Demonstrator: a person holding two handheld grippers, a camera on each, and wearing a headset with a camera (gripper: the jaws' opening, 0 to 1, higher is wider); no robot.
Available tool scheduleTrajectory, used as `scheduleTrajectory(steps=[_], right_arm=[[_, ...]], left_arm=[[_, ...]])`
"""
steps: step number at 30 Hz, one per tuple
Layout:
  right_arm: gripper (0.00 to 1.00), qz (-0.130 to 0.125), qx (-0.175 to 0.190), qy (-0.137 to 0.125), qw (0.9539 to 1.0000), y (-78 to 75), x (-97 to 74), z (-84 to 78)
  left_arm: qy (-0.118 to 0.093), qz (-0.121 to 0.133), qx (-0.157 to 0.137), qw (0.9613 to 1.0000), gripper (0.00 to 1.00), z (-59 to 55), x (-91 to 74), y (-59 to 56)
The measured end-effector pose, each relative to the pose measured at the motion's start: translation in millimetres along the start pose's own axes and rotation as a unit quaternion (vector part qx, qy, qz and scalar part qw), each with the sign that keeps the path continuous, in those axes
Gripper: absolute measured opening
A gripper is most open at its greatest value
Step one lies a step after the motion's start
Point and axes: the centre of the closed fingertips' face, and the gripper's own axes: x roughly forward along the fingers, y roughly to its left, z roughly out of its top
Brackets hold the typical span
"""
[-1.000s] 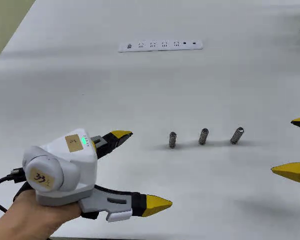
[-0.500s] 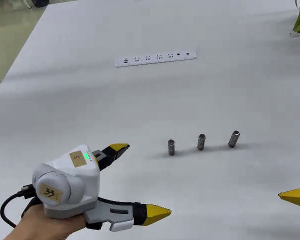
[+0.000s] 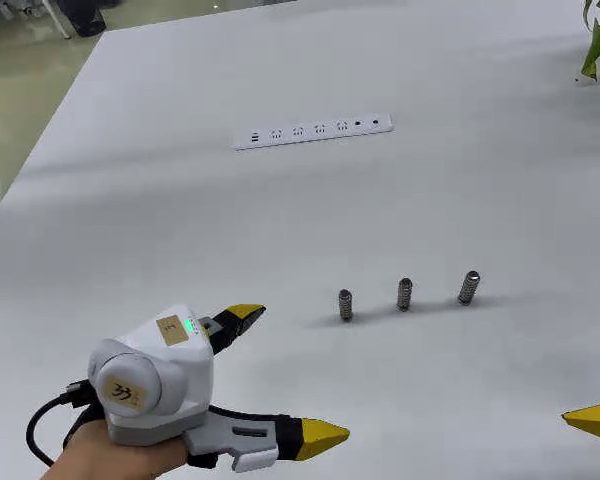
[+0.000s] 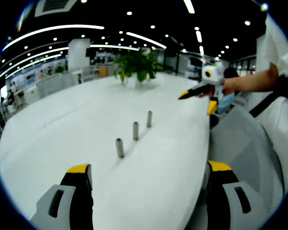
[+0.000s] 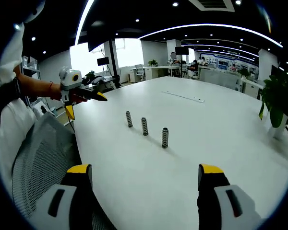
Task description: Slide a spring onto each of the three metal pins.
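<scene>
Both your tools hang released, carrying nothing: the left tool (image 3: 286,374) sits low by the near side of the desk (image 3: 160,200), and the right tool (image 5: 143,170) is spread wide too. Ahead, in a neat row mid-desk, stand the three pins (image 3: 470,276). Each looks sleeved in a spring (image 3: 404,294): ribbed grey steel coils, slim upright cylinders, the right-hand one leaning a touch. By my read the job is done, with nothing left to thread. The desk is smooth matt white, and a flat white power strip (image 3: 313,131) lies well beyond.
</scene>
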Motion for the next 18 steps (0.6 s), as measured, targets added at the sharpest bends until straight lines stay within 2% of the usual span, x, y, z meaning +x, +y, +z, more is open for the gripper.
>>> scheduleTrajectory(steps=[11, 18], right_arm=[[0.91, 0.000, 0.000, -0.002, 1.0000, 3.1, 0.5, 1.6], [0.91, -0.002, -0.003, 0.000, 1.0000, 1.1, -0.5, 3.3]], left_arm=[[0.004, -0.002, -0.002, 1.0000, 1.00, -3.0, -3.1, -3.3], [0.002, -0.002, -0.004, 1.0000, 1.00, -2.4, -3.7, -1.5]])
